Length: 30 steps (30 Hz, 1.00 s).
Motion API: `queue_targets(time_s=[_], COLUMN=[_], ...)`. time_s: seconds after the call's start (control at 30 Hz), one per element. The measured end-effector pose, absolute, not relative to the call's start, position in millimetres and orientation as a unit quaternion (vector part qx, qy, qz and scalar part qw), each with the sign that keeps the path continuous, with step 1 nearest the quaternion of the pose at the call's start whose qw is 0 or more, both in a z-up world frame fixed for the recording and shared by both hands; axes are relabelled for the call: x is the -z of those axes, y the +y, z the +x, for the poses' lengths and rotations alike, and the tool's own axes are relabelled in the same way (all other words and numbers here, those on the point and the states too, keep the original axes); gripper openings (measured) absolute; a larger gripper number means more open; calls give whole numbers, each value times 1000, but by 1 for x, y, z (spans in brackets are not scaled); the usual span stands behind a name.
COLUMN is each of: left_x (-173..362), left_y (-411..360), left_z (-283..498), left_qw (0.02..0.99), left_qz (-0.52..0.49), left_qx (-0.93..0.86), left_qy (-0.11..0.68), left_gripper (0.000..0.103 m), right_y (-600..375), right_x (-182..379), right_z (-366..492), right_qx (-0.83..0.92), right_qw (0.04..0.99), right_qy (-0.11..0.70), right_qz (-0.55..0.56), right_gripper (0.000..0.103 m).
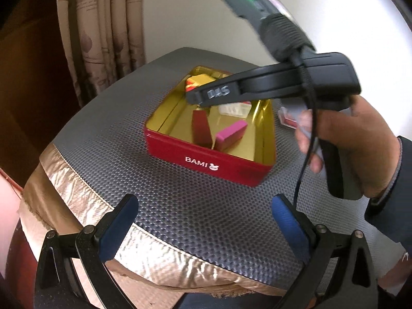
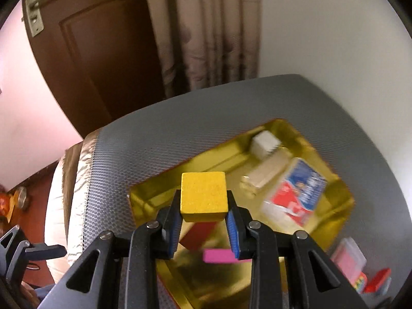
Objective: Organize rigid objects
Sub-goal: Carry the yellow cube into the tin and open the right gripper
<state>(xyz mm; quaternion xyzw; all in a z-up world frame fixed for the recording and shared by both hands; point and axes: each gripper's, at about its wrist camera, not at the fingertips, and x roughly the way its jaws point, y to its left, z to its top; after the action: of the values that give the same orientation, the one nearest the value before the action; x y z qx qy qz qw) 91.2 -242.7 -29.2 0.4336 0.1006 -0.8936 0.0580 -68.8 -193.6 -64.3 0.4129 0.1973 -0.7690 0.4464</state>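
1. We see the yellow block [image 2: 203, 195] clamped between our right gripper's [image 2: 203, 221] blue pads [image 2: 233, 231], hanging over the open tin [image 2: 342, 193].
2. In the tin below, a dark red block [image 2: 195, 237] and a pink block [image 2: 221, 256] lie at six o'clock of the yellow one; a printed box [image 2: 296, 193] sits at three o'clock.
3. Our left gripper [image 1: 206, 219] stands wide apart and empty at six o'clock of the tin, above the grey mat [image 1: 180, 200].
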Motion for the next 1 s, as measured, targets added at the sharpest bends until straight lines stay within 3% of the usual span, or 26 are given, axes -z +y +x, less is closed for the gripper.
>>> queue_targets(time_s=[1.0], left_x=[46], left_y=[-243], left_z=[80], left_qw=[47], left_qz=[463], left_qx=[880], left_qy=[93], left_gripper=[102], right_y=[-241], right_x=[115], right_z=[-67], right_qx=[702], right_qw=[484], right_qy=[248], right_qz=[460], right_gripper=[31])
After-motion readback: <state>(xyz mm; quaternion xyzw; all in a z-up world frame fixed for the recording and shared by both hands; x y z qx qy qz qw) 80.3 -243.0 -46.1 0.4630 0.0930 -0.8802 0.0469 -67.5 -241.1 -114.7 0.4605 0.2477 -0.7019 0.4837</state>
